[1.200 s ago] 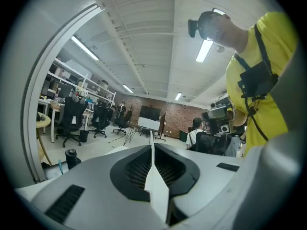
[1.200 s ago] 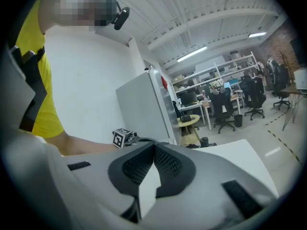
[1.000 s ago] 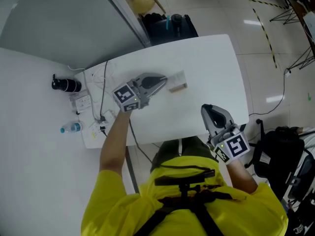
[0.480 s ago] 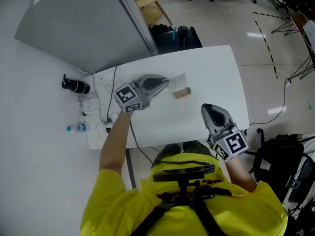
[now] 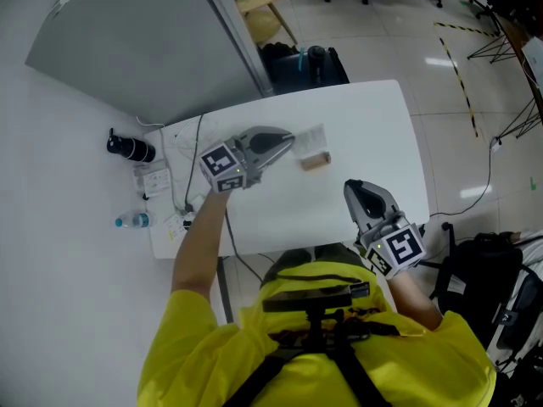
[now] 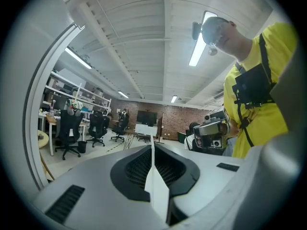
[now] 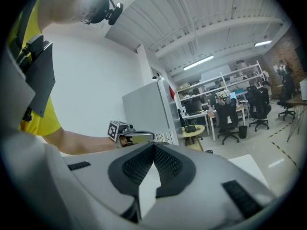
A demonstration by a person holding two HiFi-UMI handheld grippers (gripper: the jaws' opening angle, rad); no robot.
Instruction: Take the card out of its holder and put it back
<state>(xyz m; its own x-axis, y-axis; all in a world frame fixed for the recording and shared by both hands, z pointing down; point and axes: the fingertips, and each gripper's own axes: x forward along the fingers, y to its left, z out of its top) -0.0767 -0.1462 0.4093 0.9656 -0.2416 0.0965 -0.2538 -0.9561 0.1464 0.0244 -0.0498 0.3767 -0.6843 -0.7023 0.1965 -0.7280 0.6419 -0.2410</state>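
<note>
Fingers of the left gripper [image 5: 290, 139] grasp the card [image 5: 312, 135] just above the holder [image 5: 316, 161] mid-frame; the right gripper [image 5: 351, 189], lower right, is clenched empty.

The table [image 5: 365, 117] is white, the holder [image 5: 316, 161] light brown, the shirt [image 5: 212, 346] yellow. The left gripper [image 5: 290, 139] and the right gripper [image 5: 350, 190] are grey with black-and-white markers.

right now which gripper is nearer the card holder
Left. The left gripper sits just beside the card holder; the right gripper is farther off, by the near edge of the table.
</note>
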